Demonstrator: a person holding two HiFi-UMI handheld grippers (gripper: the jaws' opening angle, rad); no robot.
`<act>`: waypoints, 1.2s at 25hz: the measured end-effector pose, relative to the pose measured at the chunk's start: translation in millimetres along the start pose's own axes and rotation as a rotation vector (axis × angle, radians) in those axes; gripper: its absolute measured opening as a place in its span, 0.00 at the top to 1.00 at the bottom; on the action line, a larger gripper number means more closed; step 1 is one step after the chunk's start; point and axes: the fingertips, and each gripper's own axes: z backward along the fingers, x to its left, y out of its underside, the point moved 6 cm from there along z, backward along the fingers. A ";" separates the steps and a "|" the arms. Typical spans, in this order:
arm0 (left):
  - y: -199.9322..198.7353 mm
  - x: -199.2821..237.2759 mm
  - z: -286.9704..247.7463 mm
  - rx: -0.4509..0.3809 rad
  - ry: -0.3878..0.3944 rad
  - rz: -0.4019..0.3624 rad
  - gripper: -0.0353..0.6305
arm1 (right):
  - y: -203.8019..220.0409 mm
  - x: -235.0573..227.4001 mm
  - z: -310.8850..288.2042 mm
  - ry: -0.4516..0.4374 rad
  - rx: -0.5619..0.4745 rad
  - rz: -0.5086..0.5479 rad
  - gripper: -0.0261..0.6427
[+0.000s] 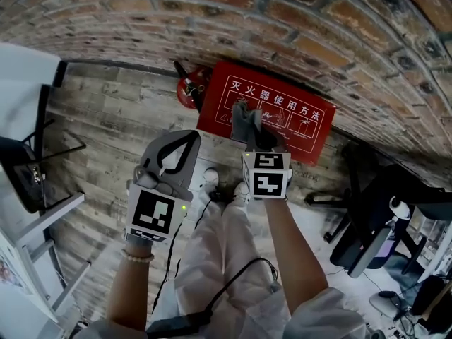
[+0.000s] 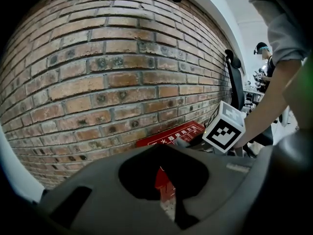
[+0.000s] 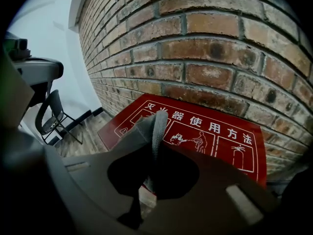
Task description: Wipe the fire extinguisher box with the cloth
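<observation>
The right hand-held gripper pinches the grey cloth over the lid of the red fire extinguisher box. The box stands at the floor's edge against the brick wall. The left hand-held gripper has its 2 jaws pressed together on nothing.

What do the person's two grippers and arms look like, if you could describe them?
The left gripper and right gripper have grey plastic bodies. The left cube and right cube are white with black square markers. A green light glows on the left one. The left wrist wears a pale bead bracelet; a black cable trails across the lap.
</observation>
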 end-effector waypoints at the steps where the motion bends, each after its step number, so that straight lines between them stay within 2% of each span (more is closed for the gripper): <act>1: -0.8 -2.2 -1.1 0.003 0.005 -0.008 0.95 | 1.5 -3.0 1.9 0.004 -0.001 -0.006 0.93; 15: -14.7 -32.1 -17.5 0.009 0.053 -0.056 0.95 | 24.9 -42.8 25.0 0.055 -0.013 -0.051 0.93; 30: -28.7 -56.7 -32.8 0.001 0.083 -0.059 0.95 | 42.6 -85.7 47.4 0.110 -0.005 -0.054 0.93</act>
